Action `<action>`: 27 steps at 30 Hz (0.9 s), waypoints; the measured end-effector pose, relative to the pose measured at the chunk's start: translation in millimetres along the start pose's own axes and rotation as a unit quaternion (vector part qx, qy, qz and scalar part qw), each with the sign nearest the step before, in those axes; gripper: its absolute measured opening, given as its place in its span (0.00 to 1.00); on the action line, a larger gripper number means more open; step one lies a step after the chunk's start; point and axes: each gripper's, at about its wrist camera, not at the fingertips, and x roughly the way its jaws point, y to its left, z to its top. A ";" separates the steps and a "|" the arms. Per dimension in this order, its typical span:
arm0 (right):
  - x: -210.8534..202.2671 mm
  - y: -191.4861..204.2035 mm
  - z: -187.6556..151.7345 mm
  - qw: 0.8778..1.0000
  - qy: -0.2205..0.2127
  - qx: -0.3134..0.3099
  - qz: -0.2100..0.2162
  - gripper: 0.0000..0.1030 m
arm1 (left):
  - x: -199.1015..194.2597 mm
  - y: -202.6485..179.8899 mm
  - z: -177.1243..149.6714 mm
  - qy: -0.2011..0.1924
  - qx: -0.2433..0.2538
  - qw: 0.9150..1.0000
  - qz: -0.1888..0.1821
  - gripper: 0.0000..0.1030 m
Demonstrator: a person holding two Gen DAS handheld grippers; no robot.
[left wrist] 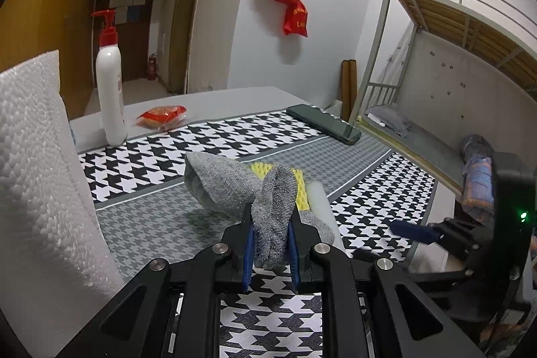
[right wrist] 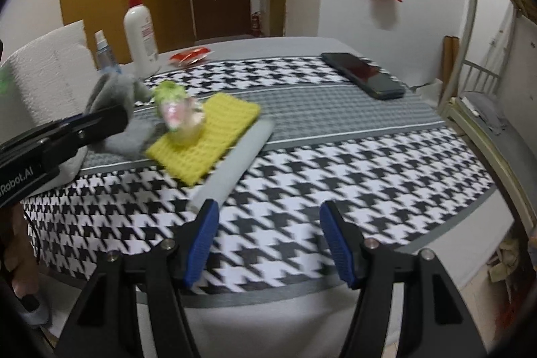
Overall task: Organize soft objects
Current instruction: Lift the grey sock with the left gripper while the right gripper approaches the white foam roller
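Observation:
My left gripper (left wrist: 271,223) is shut on a grey sock (left wrist: 231,183), lifted a little above the houndstooth cloth (left wrist: 174,156); the sock (right wrist: 114,93) and the left gripper (right wrist: 110,119) also show in the right wrist view. Behind the sock lies a yellow waffle sponge (right wrist: 208,140) with a small green-and-pink soft toy (right wrist: 178,116) on it; the sponge (left wrist: 300,190) is mostly hidden in the left view. A white foam strip (right wrist: 231,160) lies beside the sponge, and it also shows in the left view (left wrist: 320,200). My right gripper (right wrist: 268,223) is open and empty above the cloth's near part.
A white pump bottle (left wrist: 109,79), a small spray bottle (right wrist: 104,51) and a red snack packet (left wrist: 162,116) stand at the far left. A dark phone (right wrist: 364,74) lies far right. White foam sheeting (left wrist: 37,163) rises at left. A bunk bed (left wrist: 436,89) stands right.

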 end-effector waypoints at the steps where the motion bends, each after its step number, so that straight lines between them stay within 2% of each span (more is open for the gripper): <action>1: 2.0 3.8 0.6 1.000 0.001 0.001 0.002 0.65 | -1.0 0.0 0.0 -0.003 0.001 1.000 0.000 0.18; 3: 5.7 10.0 2.1 1.000 0.003 0.005 0.007 0.65 | -3.7 -0.3 -0.2 -0.008 0.001 1.000 -0.003 0.18; 9: 17.7 19.6 5.2 1.000 0.016 0.023 0.013 0.52 | -9.7 -0.7 -1.2 -0.017 0.000 1.000 -0.010 0.18; 18: 19.9 29.6 10.5 0.999 0.018 0.042 0.022 0.48 | -22.4 2.7 -1.1 -0.039 -0.010 0.999 -0.028 0.18; 22: 26.2 33.5 14.0 0.999 0.022 0.039 0.012 0.31 | -24.3 2.2 -0.3 -0.045 -0.011 0.999 -0.029 0.18; 27: 27.7 36.6 16.8 0.999 0.039 0.031 -0.005 0.27 | -25.6 2.8 -0.3 -0.050 -0.013 0.998 -0.030 0.18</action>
